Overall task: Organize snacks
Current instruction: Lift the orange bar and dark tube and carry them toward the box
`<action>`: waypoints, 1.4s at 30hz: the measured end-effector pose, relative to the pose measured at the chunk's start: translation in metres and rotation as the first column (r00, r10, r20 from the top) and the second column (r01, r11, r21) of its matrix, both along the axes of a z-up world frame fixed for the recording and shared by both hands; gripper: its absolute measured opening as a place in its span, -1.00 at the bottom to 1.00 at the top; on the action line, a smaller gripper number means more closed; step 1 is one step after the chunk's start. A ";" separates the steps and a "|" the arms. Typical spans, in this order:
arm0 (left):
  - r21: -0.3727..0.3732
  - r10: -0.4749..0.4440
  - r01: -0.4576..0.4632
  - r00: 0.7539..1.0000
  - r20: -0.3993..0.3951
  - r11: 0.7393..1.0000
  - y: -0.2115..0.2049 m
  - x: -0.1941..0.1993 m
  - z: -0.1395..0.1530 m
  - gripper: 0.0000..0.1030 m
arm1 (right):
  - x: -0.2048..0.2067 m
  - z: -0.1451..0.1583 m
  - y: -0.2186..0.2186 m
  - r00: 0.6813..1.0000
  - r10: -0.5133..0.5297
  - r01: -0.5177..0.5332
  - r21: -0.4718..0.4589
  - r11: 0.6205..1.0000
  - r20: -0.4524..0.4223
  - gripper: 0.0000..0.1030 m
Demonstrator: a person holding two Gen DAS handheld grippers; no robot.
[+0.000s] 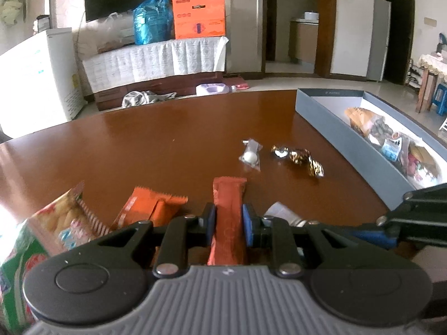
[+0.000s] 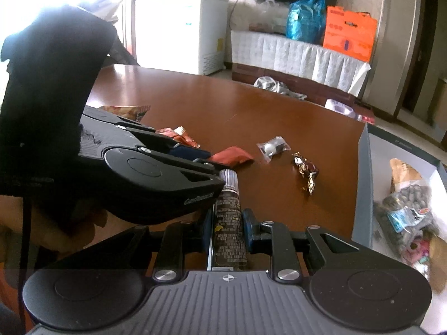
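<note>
Across the brown table [image 1: 156, 145] we see loose snacks and a grey-blue box [image 1: 343, 139] of packets at the right. Our left gripper [image 1: 228, 220] is clenched on an orange snack bar [image 1: 228, 203], its long axis running straight away from us between the pads, far end toward the clear-wrapped white candy [image 1: 250, 155]. Our right gripper [image 2: 227, 223] is clenched on a dark brown snack stick [image 2: 227, 212], likewise pointing forward along the fingers, its crimped end just beside the left gripper's body. A gold-foil candy [image 2: 305, 173] lies near the box.
</note>
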State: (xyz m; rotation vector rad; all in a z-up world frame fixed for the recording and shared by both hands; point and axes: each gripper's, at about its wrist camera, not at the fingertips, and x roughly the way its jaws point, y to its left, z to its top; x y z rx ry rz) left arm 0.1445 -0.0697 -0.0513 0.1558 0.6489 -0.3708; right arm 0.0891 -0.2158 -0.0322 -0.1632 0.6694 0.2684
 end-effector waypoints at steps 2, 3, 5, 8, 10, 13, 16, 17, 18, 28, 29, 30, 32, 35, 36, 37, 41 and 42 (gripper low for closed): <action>0.013 0.010 -0.010 1.000 0.004 1.000 0.001 -0.009 0.000 -0.63 | -0.008 0.003 -0.001 1.000 0.001 -0.001 0.002 1.000 0.003 -0.51; 0.019 0.014 -0.015 1.000 0.006 1.000 0.003 -0.012 0.000 -0.63 | -0.012 0.003 -0.001 1.000 0.002 -0.002 0.002 1.000 0.001 -0.51; 0.026 0.030 -0.030 1.000 0.001 0.999 0.006 -0.019 0.001 -0.64 | -0.019 0.003 -0.004 1.000 0.000 0.000 0.004 1.000 -0.004 -0.51; 0.038 0.044 -0.044 0.999 -0.001 0.998 0.008 -0.030 0.003 -0.64 | -0.031 0.006 -0.006 1.000 0.001 -0.001 0.006 1.000 0.001 -0.51; 0.040 0.052 -0.052 0.999 0.005 0.998 0.009 -0.037 0.005 -0.64 | -0.038 0.008 -0.010 1.000 -0.002 0.001 0.013 1.000 0.006 -0.51; 0.038 0.060 -0.061 0.998 0.017 0.997 0.009 -0.046 0.009 -0.64 | -0.045 0.010 -0.015 1.000 -0.004 0.004 0.012 1.000 0.013 -0.51; 0.023 0.074 -0.074 0.997 0.035 0.997 0.009 -0.054 0.015 -0.64 | -0.053 0.014 -0.021 1.000 -0.007 0.007 0.017 1.000 0.027 -0.51; 0.018 0.074 -0.075 0.997 0.038 0.997 0.009 -0.057 0.016 -0.64 | -0.053 0.015 -0.023 0.999 -0.009 0.008 0.019 1.000 0.032 -0.51; 0.013 0.074 -0.075 0.996 0.040 0.997 0.007 -0.059 0.018 -0.64 | -0.054 0.016 -0.025 0.999 -0.009 0.009 0.023 1.000 0.038 -0.51; 0.024 0.061 -0.063 0.996 0.072 0.998 -0.006 -0.063 0.022 -0.64 | -0.058 0.029 -0.033 0.997 0.001 -0.005 0.051 0.999 0.080 -0.51; 0.028 0.058 -0.060 0.995 0.080 0.998 -0.007 -0.063 0.023 -0.64 | -0.060 0.030 -0.034 0.996 0.000 -0.005 0.053 0.999 0.085 -0.51; 0.031 0.057 -0.060 0.995 0.087 0.998 -0.007 -0.063 0.024 -0.64 | -0.060 0.032 -0.036 0.996 -0.001 -0.004 0.056 0.998 0.090 -0.51; 0.028 0.057 -0.059 0.994 0.089 0.998 -0.005 -0.060 0.025 -0.64 | -0.063 0.033 -0.040 0.995 -0.007 0.001 0.067 0.998 0.098 -0.51; 0.035 0.061 -0.064 0.994 0.096 0.997 -0.005 -0.058 0.027 -0.64 | -0.066 0.036 -0.046 0.994 -0.016 0.007 0.082 0.997 0.107 -0.51; 0.038 0.062 -0.066 0.993 0.101 0.997 -0.006 -0.058 0.028 -0.64 | -0.066 0.037 -0.047 0.994 -0.018 0.008 0.087 0.996 0.110 -0.51; 0.037 0.066 -0.070 0.993 0.102 0.997 -0.004 -0.055 0.030 -0.64 | -0.067 0.037 -0.049 0.993 -0.019 0.009 0.090 0.996 0.113 -0.51; 0.032 0.073 -0.077 0.991 0.111 0.996 -0.005 -0.052 0.036 -0.64 | -0.070 0.042 -0.052 0.991 -0.027 0.013 0.105 0.994 0.131 -0.51; 0.035 0.074 -0.078 0.991 0.115 0.996 -0.006 -0.052 0.038 -0.64 | -0.071 0.044 -0.053 0.990 -0.030 0.015 0.109 0.994 0.137 -0.51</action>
